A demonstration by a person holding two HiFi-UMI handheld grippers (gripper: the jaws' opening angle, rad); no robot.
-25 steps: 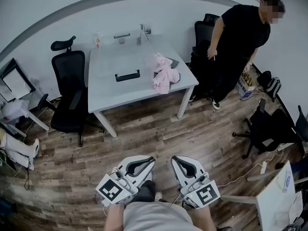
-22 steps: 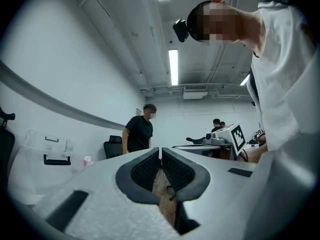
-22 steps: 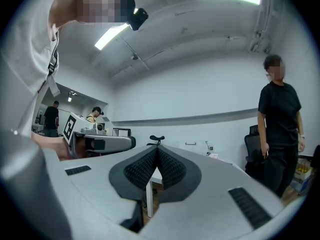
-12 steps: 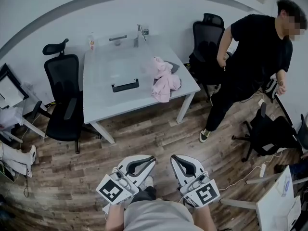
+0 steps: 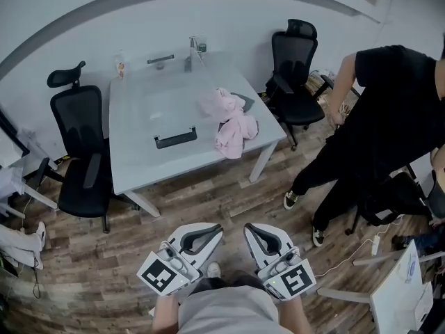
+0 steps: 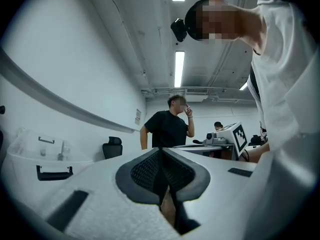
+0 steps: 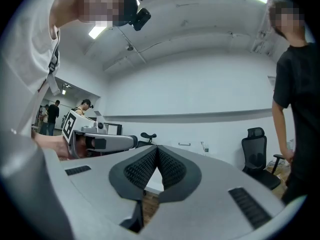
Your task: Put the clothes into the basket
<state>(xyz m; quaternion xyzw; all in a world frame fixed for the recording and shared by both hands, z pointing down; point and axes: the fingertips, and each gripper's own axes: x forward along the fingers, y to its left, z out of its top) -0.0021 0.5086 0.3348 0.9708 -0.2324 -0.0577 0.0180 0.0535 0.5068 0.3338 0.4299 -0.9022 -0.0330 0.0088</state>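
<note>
Over on the right, the person in black clothes (image 5: pixel 389 124) has come down from the far corner along the right edge of the head view and now stands much closer, partly cut off by the frame, while the pale grey rectangular desk (image 5: pixel 139 165) has slid a little to the left. Both tools hang low in the head view just as they did a second ago, side by side above the brown wood-plank floor (image 5: pixel 229 197) and well apart from the desk. The left tool (image 5: pixel 208 232) points up the picture, and its own view shows the ribbed dark pads of the left tool (image 6: pixel 161 151) pressed together with nothing between them. The right tool (image 5: pixel 256 234) sits just beside it, and in its own view the right tool (image 7: pixel 157 149) also has its pads closed on each other, empty. On the desk the heap of pink fabric clothes (image 5: pixel 231 120) lies at the near right corner, right beside the clear plastic basket (image 5: pixel 175 139) with black handles, which takes up the middle of the top; whether the fabric touches the basket wall I cannot tell. One black mesh office chair (image 5: pixel 80 152) stands at the desk's left end, and a second black office chair (image 5: pixel 295 61) stands behind its right end, against the white wall.
</note>
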